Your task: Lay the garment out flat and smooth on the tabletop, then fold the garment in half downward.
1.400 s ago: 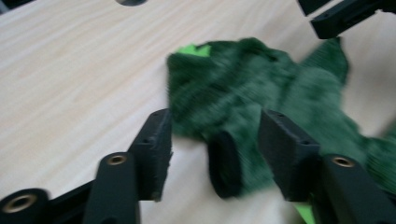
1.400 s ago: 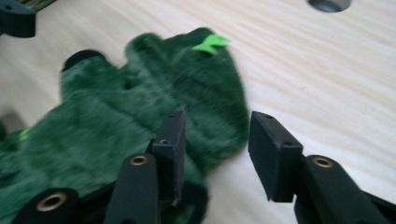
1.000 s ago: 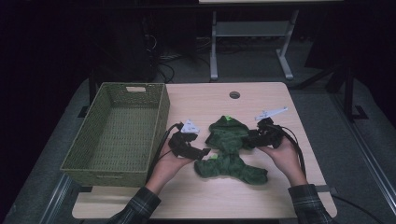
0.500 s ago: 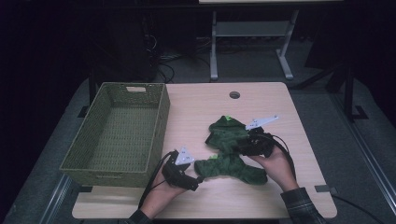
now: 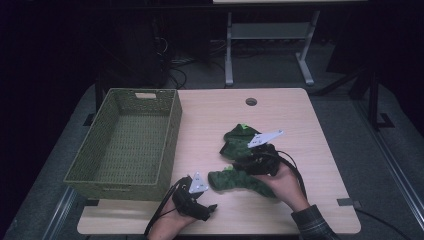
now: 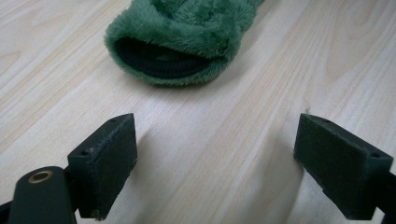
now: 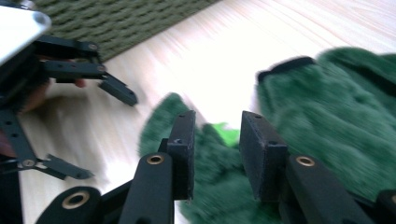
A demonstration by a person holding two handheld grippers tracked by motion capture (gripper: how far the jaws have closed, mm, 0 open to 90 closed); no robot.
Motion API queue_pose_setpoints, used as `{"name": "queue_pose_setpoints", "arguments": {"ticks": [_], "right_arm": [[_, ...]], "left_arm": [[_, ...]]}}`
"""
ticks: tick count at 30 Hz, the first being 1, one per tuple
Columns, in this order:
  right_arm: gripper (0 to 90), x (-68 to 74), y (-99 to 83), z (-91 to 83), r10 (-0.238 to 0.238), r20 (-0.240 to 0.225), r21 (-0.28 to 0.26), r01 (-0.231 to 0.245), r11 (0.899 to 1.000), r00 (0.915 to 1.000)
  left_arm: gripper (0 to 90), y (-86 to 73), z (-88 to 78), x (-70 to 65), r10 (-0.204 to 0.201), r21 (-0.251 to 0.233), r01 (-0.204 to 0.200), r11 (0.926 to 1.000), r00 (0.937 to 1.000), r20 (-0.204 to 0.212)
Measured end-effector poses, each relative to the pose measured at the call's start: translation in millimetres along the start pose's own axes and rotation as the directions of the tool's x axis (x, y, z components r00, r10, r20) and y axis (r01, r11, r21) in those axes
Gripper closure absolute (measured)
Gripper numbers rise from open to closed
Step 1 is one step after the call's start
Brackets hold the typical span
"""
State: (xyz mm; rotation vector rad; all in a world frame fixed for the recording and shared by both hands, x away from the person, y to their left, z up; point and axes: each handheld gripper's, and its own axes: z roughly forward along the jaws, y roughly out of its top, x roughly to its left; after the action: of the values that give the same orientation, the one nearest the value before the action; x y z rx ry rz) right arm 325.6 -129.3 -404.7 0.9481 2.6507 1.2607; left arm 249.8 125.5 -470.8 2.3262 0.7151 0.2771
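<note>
Now the left gripper [image 5: 212,206] has withdrawn from the green garment [image 5: 240,175].

Overhead view; two close tabletop [image 5: 300,120] views

Dim high view; right gripper view motion-blurred.

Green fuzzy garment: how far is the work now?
Nothing looks finished: the basket is empty, the garment lies bunched on the table. In hand: the right gripper is over it, fingers nearly closed, grip unclear; the left gripper is open near its cuff. Left, probably: putting it in the basket.
</note>
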Motion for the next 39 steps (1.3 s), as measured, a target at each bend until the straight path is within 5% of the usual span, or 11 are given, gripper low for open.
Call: {"name": "queue_pose_setpoints", "arguments": {"ticks": [10,29,39], "right_arm": [[68.5,21.9,1.4,21.9,-0.044,-0.045,0.024,0.045,0.999,0.9980],[72.6,53.3,3.0,62.2,-0.138,-0.083,0.097,0.146,0.984,0.9869],[72.4,52.1,-4.5,83.5,-0.203,0.008,0.166,0.199,0.966,0.9791]], "left_arm": [[12.8,-10.1,-0.3,4.9,0.009,-0.078,-0.007,0.9970,0.9998,0.017],[12.8,-10.2,-0.5,5.6,0.014,-0.074,-0.013,0.9972,0.9998,0.016],[12.9,-10.6,-0.6,5.0,0.005,-0.076,-0.003,0.9971,0.9999,0.016]]}}
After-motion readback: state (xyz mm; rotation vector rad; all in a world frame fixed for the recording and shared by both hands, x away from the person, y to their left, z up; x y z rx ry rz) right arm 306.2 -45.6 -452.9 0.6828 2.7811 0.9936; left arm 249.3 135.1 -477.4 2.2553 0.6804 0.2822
